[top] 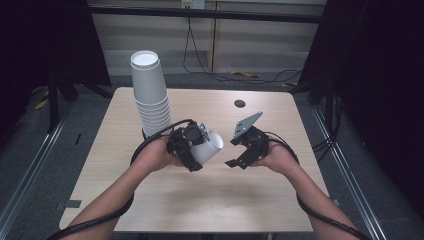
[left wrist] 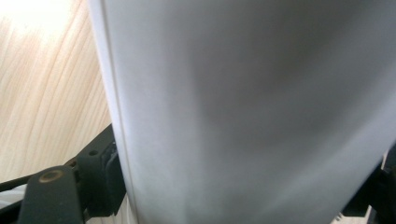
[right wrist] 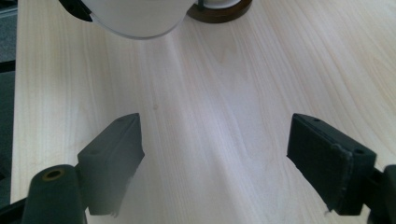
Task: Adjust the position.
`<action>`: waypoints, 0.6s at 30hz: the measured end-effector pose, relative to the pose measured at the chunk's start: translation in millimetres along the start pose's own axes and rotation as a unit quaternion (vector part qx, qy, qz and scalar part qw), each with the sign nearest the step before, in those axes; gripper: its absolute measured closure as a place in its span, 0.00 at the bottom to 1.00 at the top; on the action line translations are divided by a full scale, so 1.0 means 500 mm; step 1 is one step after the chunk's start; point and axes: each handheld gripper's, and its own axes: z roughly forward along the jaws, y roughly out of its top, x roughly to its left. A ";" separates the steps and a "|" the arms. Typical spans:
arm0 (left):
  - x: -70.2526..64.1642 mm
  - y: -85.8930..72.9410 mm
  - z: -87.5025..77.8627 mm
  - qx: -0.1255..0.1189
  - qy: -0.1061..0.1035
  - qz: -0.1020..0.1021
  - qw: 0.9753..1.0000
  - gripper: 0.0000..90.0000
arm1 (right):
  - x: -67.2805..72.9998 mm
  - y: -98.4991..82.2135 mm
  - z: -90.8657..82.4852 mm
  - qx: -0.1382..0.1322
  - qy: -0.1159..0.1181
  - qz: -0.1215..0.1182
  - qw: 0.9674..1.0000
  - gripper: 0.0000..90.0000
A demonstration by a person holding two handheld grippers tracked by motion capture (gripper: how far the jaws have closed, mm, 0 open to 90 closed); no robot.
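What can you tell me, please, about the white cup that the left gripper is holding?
The white cup looks like a plain paper cup, unmarked. It lies tilted on its side above the wooden table, its open mouth with rolled rim facing the right gripper, which stands apart from it. The left gripper is shut on its wall, its black fingers pressing both sides. In the left gripper view, the wall looks smooth, with soft grey shading.
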 end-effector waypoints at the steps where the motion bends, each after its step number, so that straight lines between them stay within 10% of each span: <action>1: 0.000 0.001 0.000 0.002 0.000 0.003 1.000 0.19 | 0.001 0.002 -0.001 0.000 0.003 -0.001 1.000 0.20; 18: -0.015 0.014 0.022 0.013 -0.008 0.019 1.000 0.19 | 0.004 0.027 -0.024 0.005 0.038 -0.031 0.999 0.20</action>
